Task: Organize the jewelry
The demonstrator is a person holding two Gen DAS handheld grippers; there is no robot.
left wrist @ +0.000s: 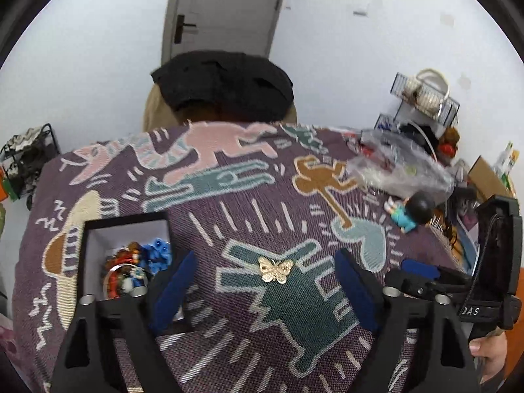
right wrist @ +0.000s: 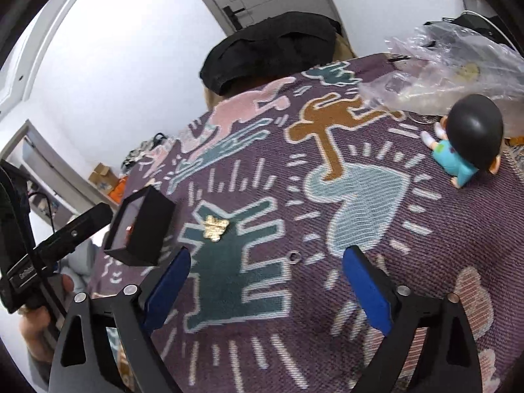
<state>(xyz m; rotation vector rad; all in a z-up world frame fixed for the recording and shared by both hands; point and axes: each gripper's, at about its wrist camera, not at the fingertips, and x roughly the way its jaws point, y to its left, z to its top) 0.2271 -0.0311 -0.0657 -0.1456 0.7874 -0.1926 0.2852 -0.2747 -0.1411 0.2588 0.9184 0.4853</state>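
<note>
A black box (left wrist: 126, 249) of bright jewelry sits at the left on a patterned cloth (left wrist: 249, 196) over the worktop. Right of the box lies a gold butterfly (left wrist: 276, 270), flat on the weave. It looks light, thin and easily bent, so a gentle pinch across its wings seems best. The left hand-held gripper (left wrist: 265, 290) hovers released, jaws wide on either side of the butterfly, touching nothing. The right hand-held gripper (right wrist: 268, 286), further right, is also spread and empty; a small ring (right wrist: 294, 256) lies between its jaws.
</note>
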